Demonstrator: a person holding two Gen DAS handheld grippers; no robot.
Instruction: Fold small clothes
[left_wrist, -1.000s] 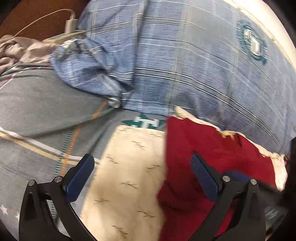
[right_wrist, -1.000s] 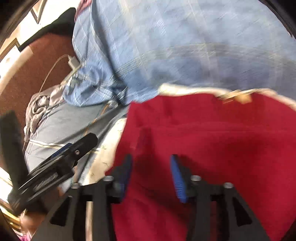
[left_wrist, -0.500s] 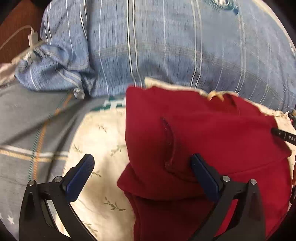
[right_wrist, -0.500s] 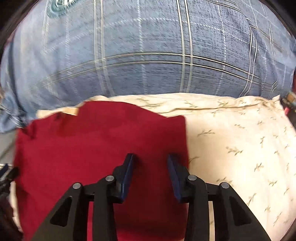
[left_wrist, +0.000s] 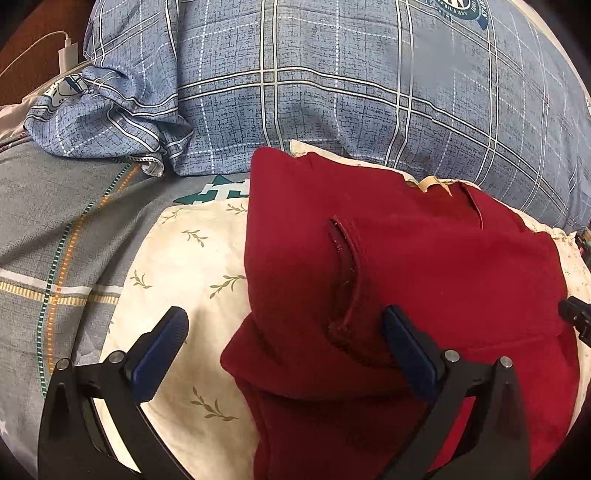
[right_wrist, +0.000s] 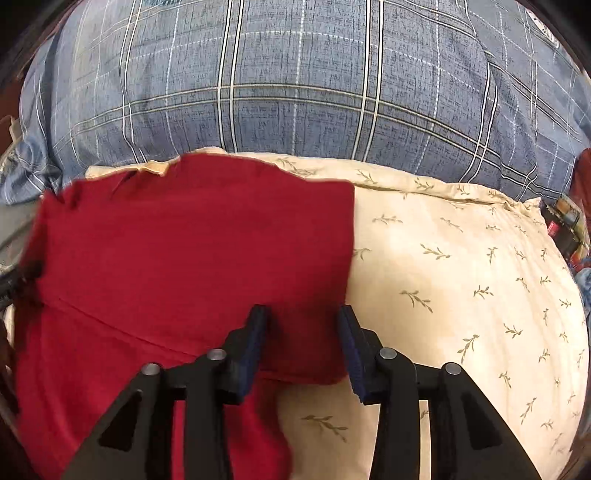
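Observation:
A dark red garment (left_wrist: 424, 280) lies folded on a cream leaf-print pillow (left_wrist: 184, 266), with a seam slit on its upper layer. My left gripper (left_wrist: 284, 343) stands open wide over the garment's left edge, one finger above the pillow and the other above the red cloth, neither pressing. In the right wrist view the red garment (right_wrist: 192, 251) covers the pillow's (right_wrist: 461, 288) left half. My right gripper (right_wrist: 303, 332) straddles its near right corner. Its jaws are opening, with cloth between them but not pinched. The right gripper's tip (left_wrist: 574, 317) shows at the left view's right edge.
A big blue plaid pillow (left_wrist: 369, 85) rises right behind the cream one. A grey patterned bedsheet (left_wrist: 48, 229) spreads to the left. A white charger with its cable (left_wrist: 66, 55) lies at the far left. Small colourful items (right_wrist: 565, 225) sit past the pillow's right end.
My right gripper has swept rightward across the red garment to its right corner; its jaws narrowed, then widened. The left view has shifted over the garment, which now lies folded over.

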